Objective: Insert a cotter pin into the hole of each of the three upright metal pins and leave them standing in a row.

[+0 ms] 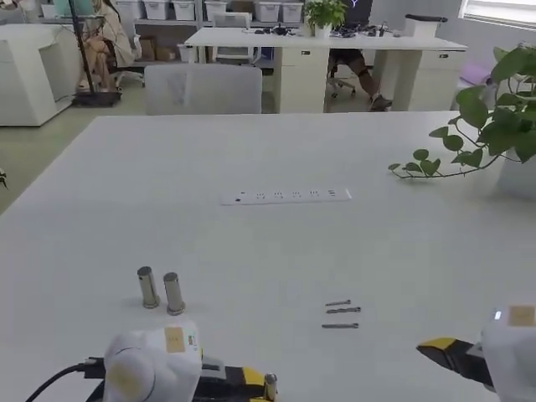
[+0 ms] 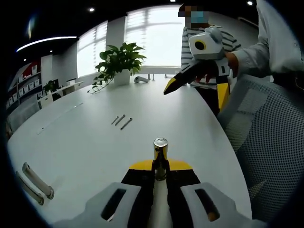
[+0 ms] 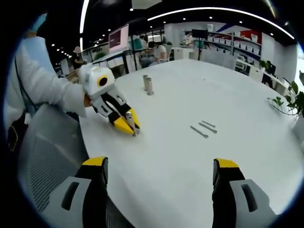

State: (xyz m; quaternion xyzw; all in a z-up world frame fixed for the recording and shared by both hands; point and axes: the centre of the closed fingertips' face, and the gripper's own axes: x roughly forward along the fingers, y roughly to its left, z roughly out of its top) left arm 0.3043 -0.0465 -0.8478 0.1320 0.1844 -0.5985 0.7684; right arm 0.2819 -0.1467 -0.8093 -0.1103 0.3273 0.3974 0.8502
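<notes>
Left gripper [image 2: 160, 166] low, jaws clamping upright metal pin [image 2: 160, 146]; right gripper [image 3: 160, 164] tilted down, jaws wide.

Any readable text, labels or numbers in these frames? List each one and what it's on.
Nothing can be read.
On the left gripper, a tan sticker: too blurred to read.
On the right gripper, a second sticker: too blurred to read.
On the power strip, markings: too small.
On the screen in the background: blurred.

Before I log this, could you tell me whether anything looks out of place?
Only one pin, held in the left gripper away from the two standing pins; nothing else stands out.
</notes>
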